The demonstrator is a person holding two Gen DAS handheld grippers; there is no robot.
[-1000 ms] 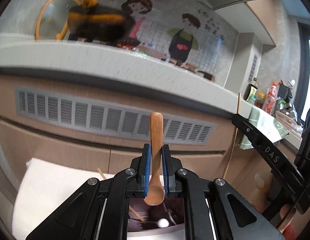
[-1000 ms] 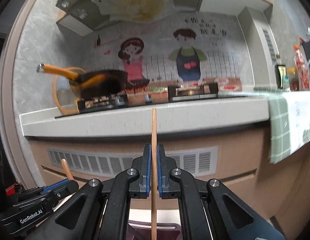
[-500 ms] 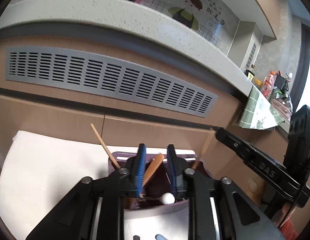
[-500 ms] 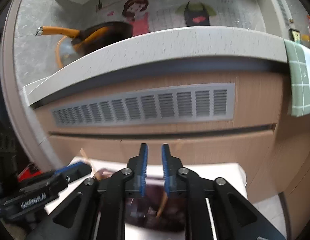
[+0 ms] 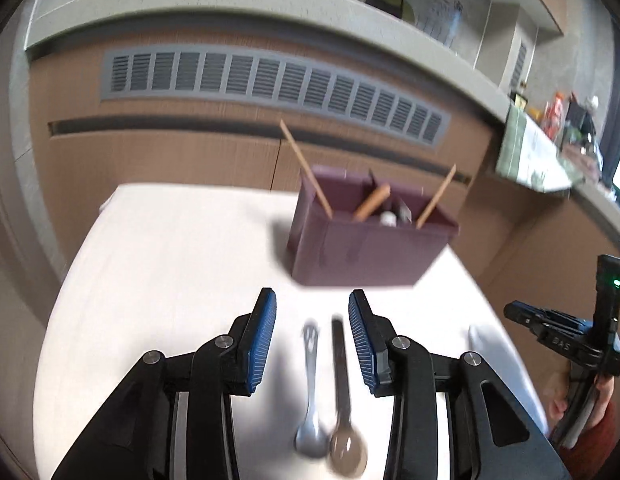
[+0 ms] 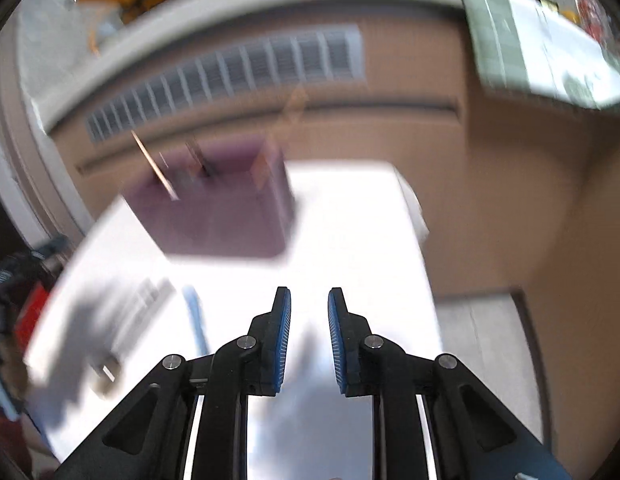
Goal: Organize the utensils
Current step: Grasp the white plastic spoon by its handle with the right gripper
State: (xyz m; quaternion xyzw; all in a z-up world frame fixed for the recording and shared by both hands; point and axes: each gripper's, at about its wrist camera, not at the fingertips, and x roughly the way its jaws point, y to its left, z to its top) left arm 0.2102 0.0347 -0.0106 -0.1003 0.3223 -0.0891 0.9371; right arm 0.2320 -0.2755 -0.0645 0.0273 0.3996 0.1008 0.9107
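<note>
Left gripper [image 5: 312,312] hung over the white table [image 5: 162,264], jaws wide apart, nothing between the pads. Between and just past the jaws, flat on the table: a metal fork [image 5: 311,384], tines toward 12 o'clock, and a dark spoon [image 5: 344,396] just beside it at 3 o'clock, bowl toward 6. The two lay roughly parallel; whether they touched, could not tell.

Purple bin [image 5: 362,248] stood at 1 o'clock from the left jaws, near the table's far edge. It held two chopsticks, one [image 5: 306,168] leaning toward 11 o'clock, the other [image 5: 436,196] toward 1, and a wooden spoon handle [image 5: 372,202] between them.

Right gripper [image 6: 309,312] was also parted and empty, over bare table. Right view badly blurred; bin [image 6: 218,216] showed at 11 o'clock.
</note>
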